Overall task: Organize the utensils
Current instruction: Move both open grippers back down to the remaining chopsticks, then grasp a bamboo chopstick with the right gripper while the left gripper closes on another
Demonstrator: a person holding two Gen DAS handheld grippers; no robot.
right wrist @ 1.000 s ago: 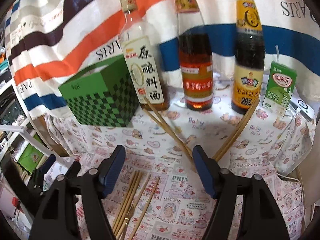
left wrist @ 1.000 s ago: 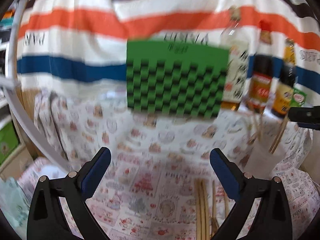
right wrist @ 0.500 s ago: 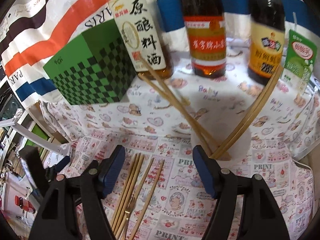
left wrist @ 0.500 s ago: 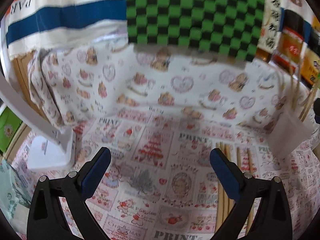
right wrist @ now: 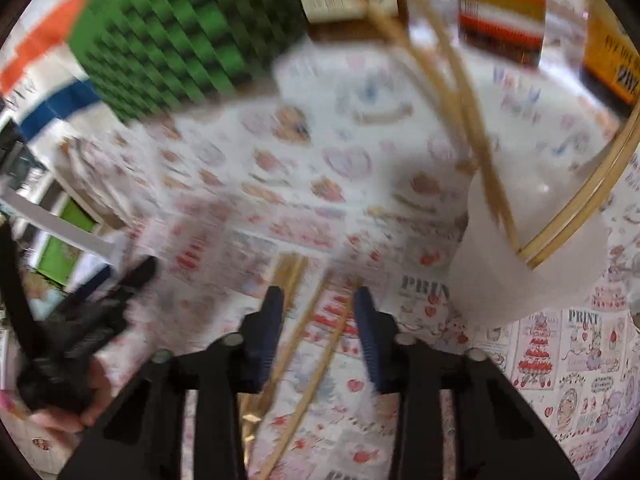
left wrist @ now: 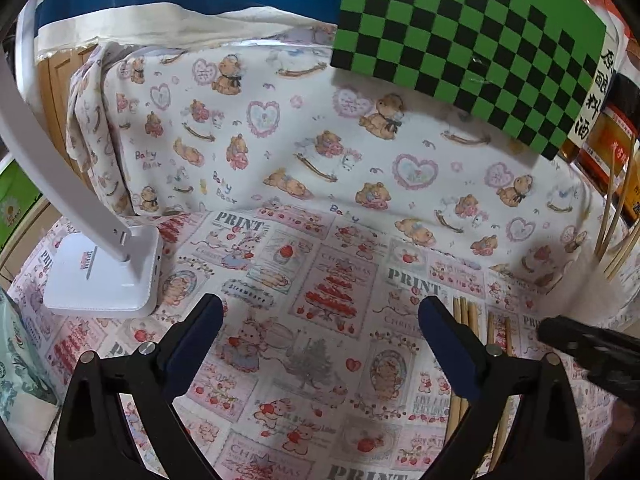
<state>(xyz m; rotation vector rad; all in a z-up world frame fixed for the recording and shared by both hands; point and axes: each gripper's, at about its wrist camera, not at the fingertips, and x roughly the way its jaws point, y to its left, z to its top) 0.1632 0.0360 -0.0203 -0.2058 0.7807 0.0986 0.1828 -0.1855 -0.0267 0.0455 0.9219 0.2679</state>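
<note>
Printed cloth point(left wrist: 320, 240) is covering the table under both tongs. Left gripper point(left wrist: 320, 312) is hovering with its jaws spread wide over bare cloth, nothing between them. Right gripper point(right wrist: 318, 300) has just been narrowing its jaws around loose chopsticks point(right wrist: 308, 320) lying on the cloth; blur is hiding whether the pads are touching them. Just beside it, a white cup point(right wrist: 532, 264) is holding more chopsticks point(right wrist: 480, 140). Farther back are standing a green checkered box point(left wrist: 468, 40) and bottles point(right wrist: 500, 12).

Desk cover point(left wrist: 320, 184): soft printed cloth, matt, slightly creased. Chopsticks point(right wrist: 308, 344): pale bare wood or bamboo, though blur hides the finish. Cup point(right wrist: 532, 256): translucent white plastic, apparently smooth; lamp base point(left wrist: 108, 276): glossy white plastic.
</note>
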